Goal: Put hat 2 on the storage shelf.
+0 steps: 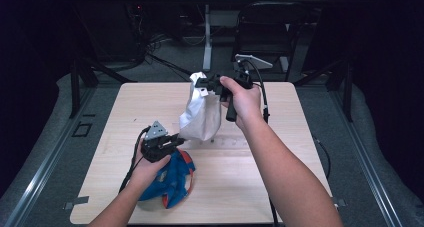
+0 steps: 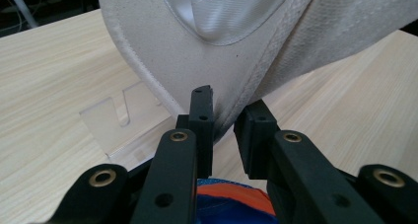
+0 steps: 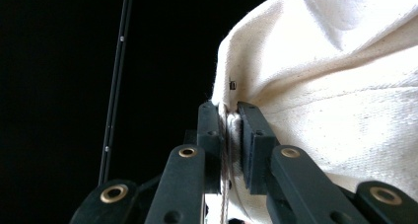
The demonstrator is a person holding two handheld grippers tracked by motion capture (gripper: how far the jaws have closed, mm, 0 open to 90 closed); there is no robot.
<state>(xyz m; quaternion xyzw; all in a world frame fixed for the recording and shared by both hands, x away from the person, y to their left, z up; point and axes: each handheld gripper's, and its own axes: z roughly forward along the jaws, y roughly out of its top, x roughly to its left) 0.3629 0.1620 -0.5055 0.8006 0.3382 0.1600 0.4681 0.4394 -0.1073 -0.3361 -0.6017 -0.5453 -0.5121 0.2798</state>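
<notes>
White cloth bag (image 1: 202, 114) hangs above the table (image 1: 280, 162), long axis vertical | right gripper (image 1: 207, 82) clamps its top edge | left gripper (image 1: 176, 137) at its bottom corner, jaws parted around the hem, nearer than the right.

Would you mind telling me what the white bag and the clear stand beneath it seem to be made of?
The white bag looks like coarse woven cotton canvas with a matte finish; weave and stitched seams show. The clear slotted stand looks like glossy acrylic, since the table's wood grain shows through it.
</notes>
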